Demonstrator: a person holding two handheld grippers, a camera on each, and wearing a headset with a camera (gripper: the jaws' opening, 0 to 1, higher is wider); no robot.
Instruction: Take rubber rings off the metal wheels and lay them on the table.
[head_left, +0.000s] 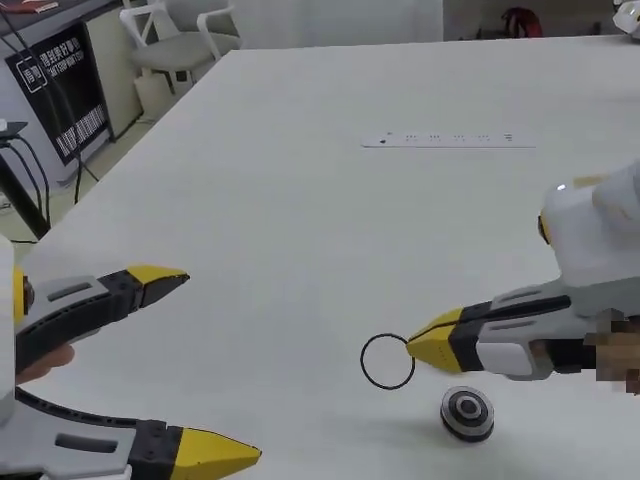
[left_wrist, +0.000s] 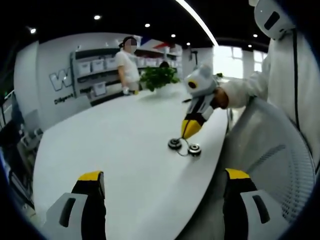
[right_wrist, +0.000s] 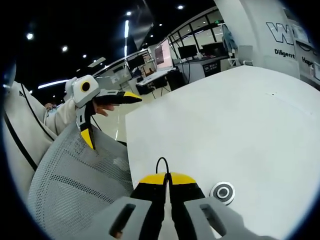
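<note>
Plainly, the smooth white table (head_left: 300, 200) offers no grip, so a dropped ring could skid, or cling to a pad. The left gripper (head_left: 200, 365) gapes wide, empty; the right gripper (head_left: 412, 346) is closed, pinching the black rubber ring (head_left: 362, 360) (a wire-thin loop) near the small round metal wheel (head_left: 467, 412)

Left claw (head_left: 220, 365) gapes wide — right claw (head_left: 411, 346) pinched tight on rubber ring (head_left: 362, 360).

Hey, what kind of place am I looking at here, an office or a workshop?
Probably an open-plan office or lab workspace: there is a long white table, stocked wall shelves behind it, and computer monitors at the far side of the room.
</note>
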